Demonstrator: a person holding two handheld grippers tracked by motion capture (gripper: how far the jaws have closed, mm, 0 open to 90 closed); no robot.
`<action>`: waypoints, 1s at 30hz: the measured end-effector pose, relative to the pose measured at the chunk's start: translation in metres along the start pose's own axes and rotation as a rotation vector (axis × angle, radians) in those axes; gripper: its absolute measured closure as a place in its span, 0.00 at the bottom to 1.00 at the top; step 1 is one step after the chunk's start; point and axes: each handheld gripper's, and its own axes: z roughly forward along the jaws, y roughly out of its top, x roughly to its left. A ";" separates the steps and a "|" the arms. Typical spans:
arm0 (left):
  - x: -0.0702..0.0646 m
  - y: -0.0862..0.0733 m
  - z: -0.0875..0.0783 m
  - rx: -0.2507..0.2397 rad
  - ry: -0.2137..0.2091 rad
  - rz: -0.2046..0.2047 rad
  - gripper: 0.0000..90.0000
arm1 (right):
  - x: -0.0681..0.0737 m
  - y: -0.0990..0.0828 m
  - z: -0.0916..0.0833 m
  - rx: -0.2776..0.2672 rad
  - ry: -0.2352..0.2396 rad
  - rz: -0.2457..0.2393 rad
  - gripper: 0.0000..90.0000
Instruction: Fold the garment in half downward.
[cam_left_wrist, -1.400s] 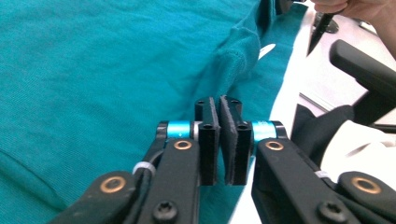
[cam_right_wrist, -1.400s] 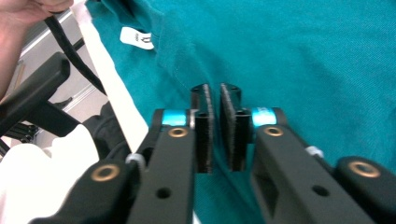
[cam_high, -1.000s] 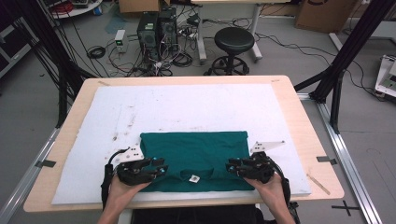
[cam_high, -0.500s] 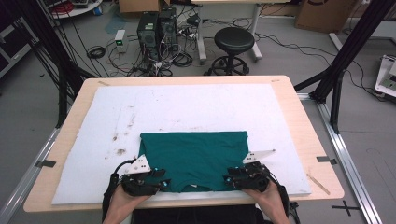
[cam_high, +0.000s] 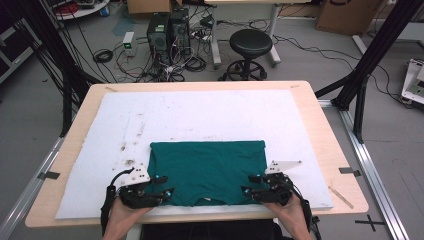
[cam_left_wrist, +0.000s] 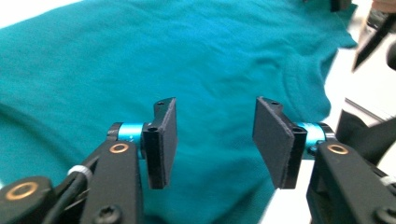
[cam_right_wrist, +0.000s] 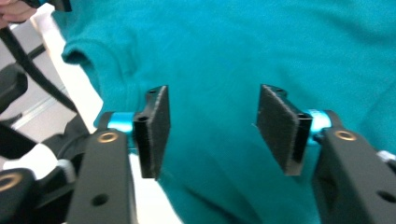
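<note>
Shirt (cam_high: 207, 170) lies folded flat on the white pad (cam_high: 210, 117), at the near edge, collar notch toward me.

Left gripper (cam_high: 161, 187) sits at the near left corner of the shirt, right gripper (cam_high: 252, 184) at the near right corner. In both gripper views the jaws stand spread over teal cloth with nothing pinched between the pads (cam_left_wrist: 166, 140); both pairs have just been opening. I read this as a release: the fold is laid down and I am letting go of the near hem.

Whether the lower pad tips brush the cloth I cannot tell; the right gripper view is soft near the hem.

Next move, as I judge it: lift both grippers straight clear so the fold does not drag, then pick new grip points at the side edges for a cross fold.
</note>
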 end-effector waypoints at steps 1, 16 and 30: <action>0.003 0.001 -0.001 -0.001 0.010 0.003 0.53 | -0.002 0.001 -0.001 -0.010 -0.006 0.002 0.43; 0.032 -0.003 -0.037 -0.106 0.133 -0.102 0.27 | -0.023 0.006 -0.024 -0.129 -0.158 0.032 0.23; 0.039 -0.009 -0.059 -0.169 0.177 -0.129 0.27 | -0.033 0.000 -0.043 -0.206 -0.280 -0.047 0.23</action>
